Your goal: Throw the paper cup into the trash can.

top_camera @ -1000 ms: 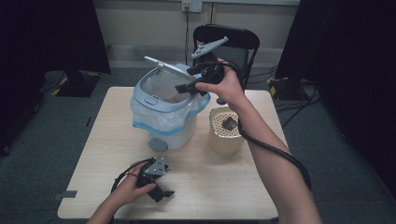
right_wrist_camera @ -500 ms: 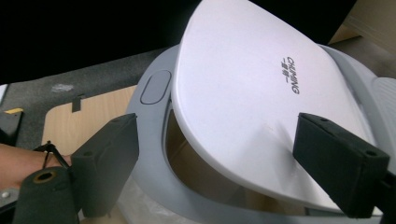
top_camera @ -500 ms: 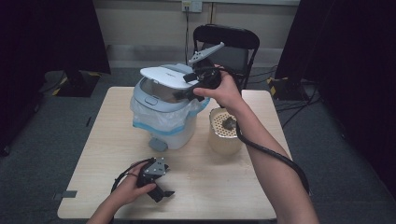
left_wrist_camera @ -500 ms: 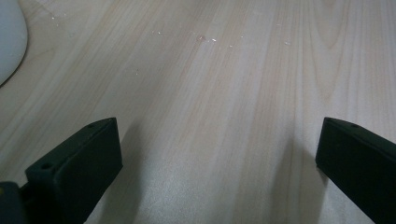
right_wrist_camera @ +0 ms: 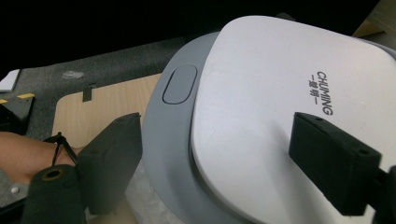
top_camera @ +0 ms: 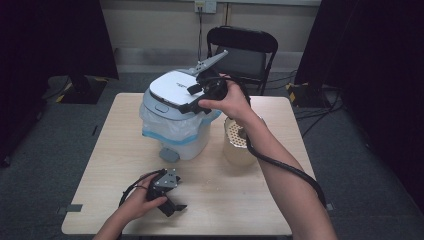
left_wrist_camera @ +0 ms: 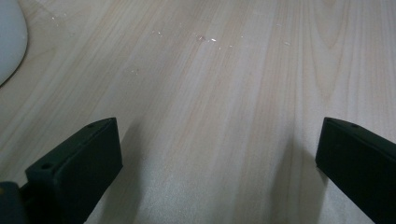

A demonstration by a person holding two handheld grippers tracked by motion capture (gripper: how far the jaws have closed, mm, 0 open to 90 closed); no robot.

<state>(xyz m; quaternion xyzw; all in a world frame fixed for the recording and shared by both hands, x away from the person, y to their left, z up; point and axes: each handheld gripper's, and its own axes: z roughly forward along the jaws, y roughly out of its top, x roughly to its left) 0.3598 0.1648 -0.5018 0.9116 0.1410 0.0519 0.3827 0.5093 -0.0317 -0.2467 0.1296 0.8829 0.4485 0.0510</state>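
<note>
A white appliance [top_camera: 175,130] with clear plastic wrapped round its body stands at the middle of the table. Its white hinged lid [top_camera: 172,87] lies down on the grey rim [right_wrist_camera: 173,154], which has an oval button [right_wrist_camera: 180,84]. My right gripper [top_camera: 190,99] hovers on the lid's right side, open. Its jaws have just been closing a little and straddle the lid's edge [right_wrist_camera: 224,158] without pinching it. My left gripper [top_camera: 172,207] rests on the table near the front edge, open, with bare wood between its jaws [left_wrist_camera: 219,154].
A beige cup [top_camera: 237,147] with a perforated insert stands right of the appliance, under my right forearm. A black folding chair [top_camera: 242,50] stands behind the wooden table [top_camera: 300,200]. Small crumbs [left_wrist_camera: 205,38] dot the wood ahead of my left gripper.
The lid stood raised a second ago, then came down, and now lies on the appliance. My right gripper moved down and left with it. The left gripper stayed put.
</note>
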